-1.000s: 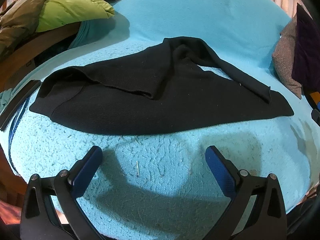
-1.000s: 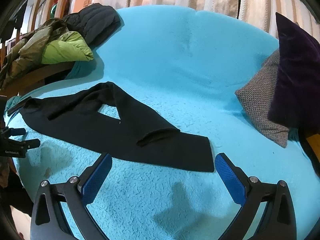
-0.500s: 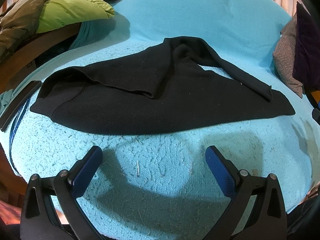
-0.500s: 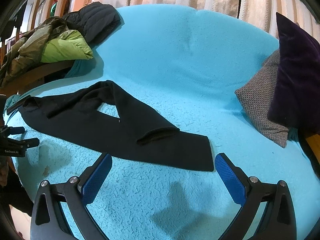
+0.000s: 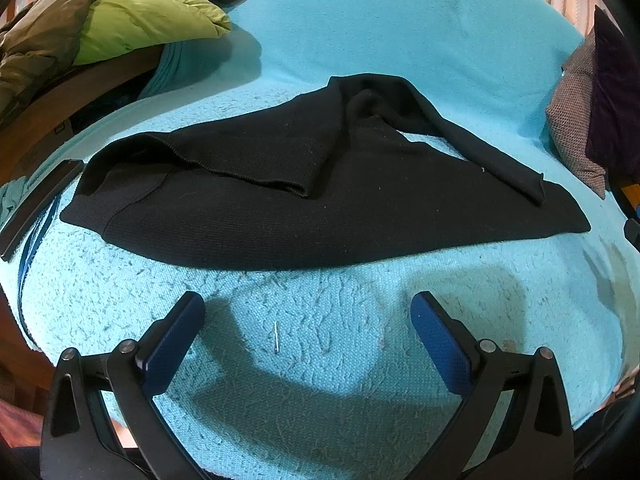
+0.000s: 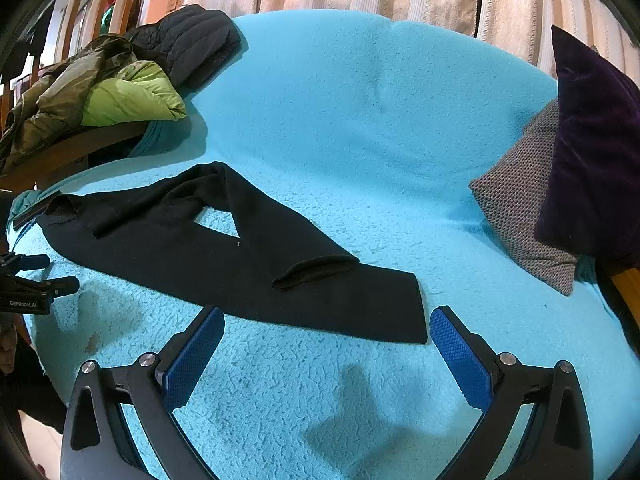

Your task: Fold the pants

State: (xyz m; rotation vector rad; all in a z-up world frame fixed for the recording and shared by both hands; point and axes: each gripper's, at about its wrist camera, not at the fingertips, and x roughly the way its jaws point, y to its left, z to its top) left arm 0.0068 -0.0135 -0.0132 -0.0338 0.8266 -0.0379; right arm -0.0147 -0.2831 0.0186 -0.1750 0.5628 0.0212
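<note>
Black pants (image 5: 320, 208) laid flat on turquoise sofa cover (image 5: 320, 360), one leg crossed over other. L gripper (image 5: 308, 320) & R gripper (image 6: 326, 330) held wide apart, nothing gripped, just short of near hem.

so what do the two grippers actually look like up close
Both match: the left gripper and right gripper each have black angular plastic arms with triangular cut-outs and silver pivot bolts, ending in two fingers faced with blue textured pads. In the right wrist view the left gripper carries white "GenRobot.AI" lettering.
</note>
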